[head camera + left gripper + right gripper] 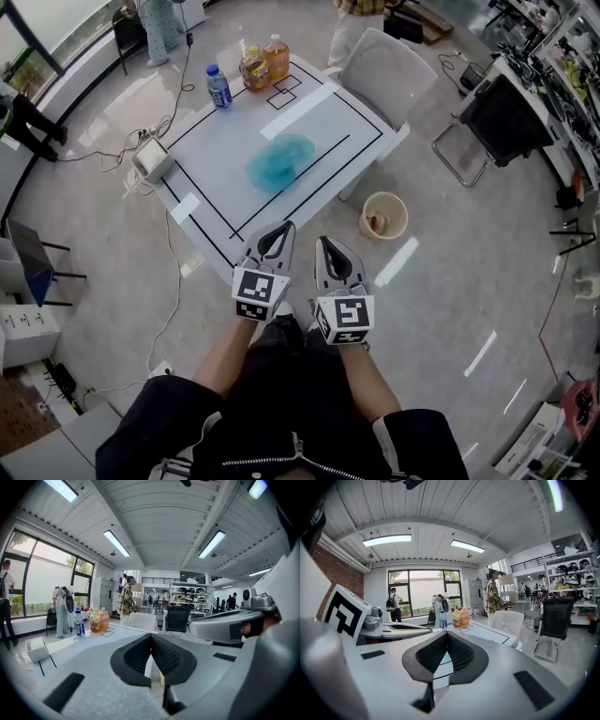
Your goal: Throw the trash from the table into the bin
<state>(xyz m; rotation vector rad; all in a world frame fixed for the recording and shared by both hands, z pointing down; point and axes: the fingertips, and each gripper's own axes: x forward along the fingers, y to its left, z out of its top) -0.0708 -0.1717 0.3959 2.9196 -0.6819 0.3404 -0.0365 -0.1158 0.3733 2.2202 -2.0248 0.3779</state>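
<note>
1. Grippers first: the left gripper point(287, 228) has its jaws pressed together with nothing between them; the right gripper point(324, 242) is clenched and empty too; the two are held side by side just short of the table's near corner, pointing towards it.
2. The table point(216, 141) lies ahead; a crumpled blue sheet point(281, 161) rests near its middle, well apart from both grippers; it looks like the trash to be thrown.
3. At the far end stand a water bottle point(217, 86) and two orange drink bottles point(263, 64); they look full, so probably not trash; a white box point(153, 157) sits at the left edge.
4. The bin point(401, 206) stands on the floor to the right of the table, near its right edge; something brownish lies inside, too small to identify.
5. Progress, as I judge it: early, or partly done if the bin's contents came from the table; the blue sheet is not yet picked up; grasping it, carrying it right and dropping it in the bin remain.
</note>
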